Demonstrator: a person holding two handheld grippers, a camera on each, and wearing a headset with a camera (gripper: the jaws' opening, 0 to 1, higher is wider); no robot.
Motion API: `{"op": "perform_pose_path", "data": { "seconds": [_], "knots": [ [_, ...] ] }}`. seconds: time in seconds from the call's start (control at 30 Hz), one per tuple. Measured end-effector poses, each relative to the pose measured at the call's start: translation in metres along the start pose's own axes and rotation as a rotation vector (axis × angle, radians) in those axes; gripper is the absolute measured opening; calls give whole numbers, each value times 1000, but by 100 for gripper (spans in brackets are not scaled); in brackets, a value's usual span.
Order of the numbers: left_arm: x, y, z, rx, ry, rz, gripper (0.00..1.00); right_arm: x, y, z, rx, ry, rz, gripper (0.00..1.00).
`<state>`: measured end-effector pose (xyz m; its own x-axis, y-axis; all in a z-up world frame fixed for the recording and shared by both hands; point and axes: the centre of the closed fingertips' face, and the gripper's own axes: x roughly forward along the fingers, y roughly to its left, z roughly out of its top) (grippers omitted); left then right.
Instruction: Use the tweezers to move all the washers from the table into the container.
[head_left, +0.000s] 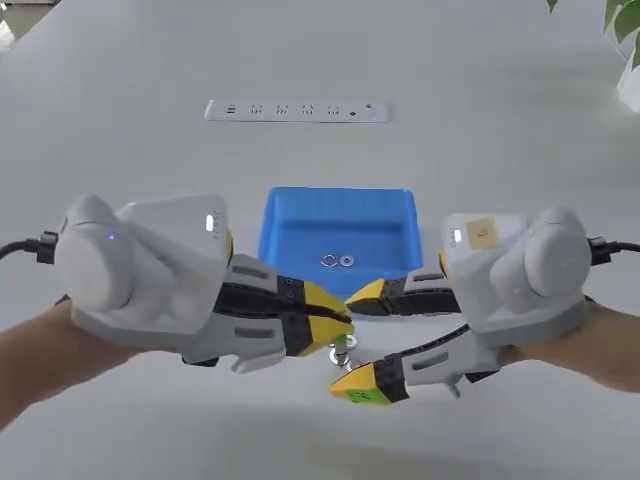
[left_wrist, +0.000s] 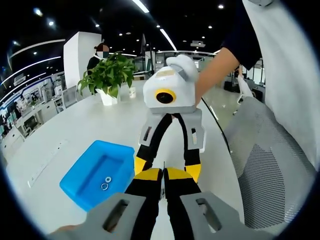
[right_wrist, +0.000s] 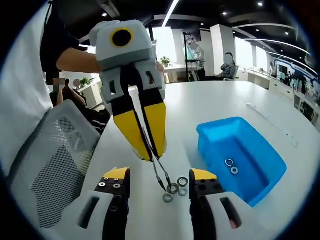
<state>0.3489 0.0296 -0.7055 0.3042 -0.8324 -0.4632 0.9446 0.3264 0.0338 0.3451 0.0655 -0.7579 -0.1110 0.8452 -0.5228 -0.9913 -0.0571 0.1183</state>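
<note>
The tweezers (right_wrist: 159, 174) are clamped between the closed yellow jaws of the left gripper (right_wrist: 152, 155). Their long axis slopes down and away from that gripper to the table (head_left: 150, 150), and their two thin arms are drawn close together at the tips. The tips sit right in the small cluster of washers (right_wrist: 176, 189) lying on the table just before the blue container (right_wrist: 207, 142). I cannot tell whether they already pinch a washer or only touch the pile. The right gripper (head_left: 362, 340) faces the left one with its jaws spread, holding nothing, one jaw on either side of the pile. The move ahead probably turns on this: the container lies just beyond the washers, away from the person, so a lifted washer needs only a short carry forward over the near wall. The right gripper view gives the tweezer tips and the loose washers plainly, along with two washers in the container (right_wrist: 231, 166). In the left gripper view the tweezers are a thin sliver between the jaws.
</note>
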Motion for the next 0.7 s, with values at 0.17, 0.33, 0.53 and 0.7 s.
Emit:
{"op": "perform_pose_path", "data": {
  "seconds": [0.17,0.33,0.53,0.7],
  "knots": [
    [1,-1,1,0,-4,-2,6,6,-2,-9,-21,43,13,37],
    [1,-1,1,-3,-1,-5,6,9,-3,-13,-19,52,24,32],
    [1,0,1,-3,-1,-6,6,11,-1,-14,-40,66,61,23],
    [2,1,1,-3,1,-5,6,13,-1,-17,-57,76,89,18]
  ]
}}
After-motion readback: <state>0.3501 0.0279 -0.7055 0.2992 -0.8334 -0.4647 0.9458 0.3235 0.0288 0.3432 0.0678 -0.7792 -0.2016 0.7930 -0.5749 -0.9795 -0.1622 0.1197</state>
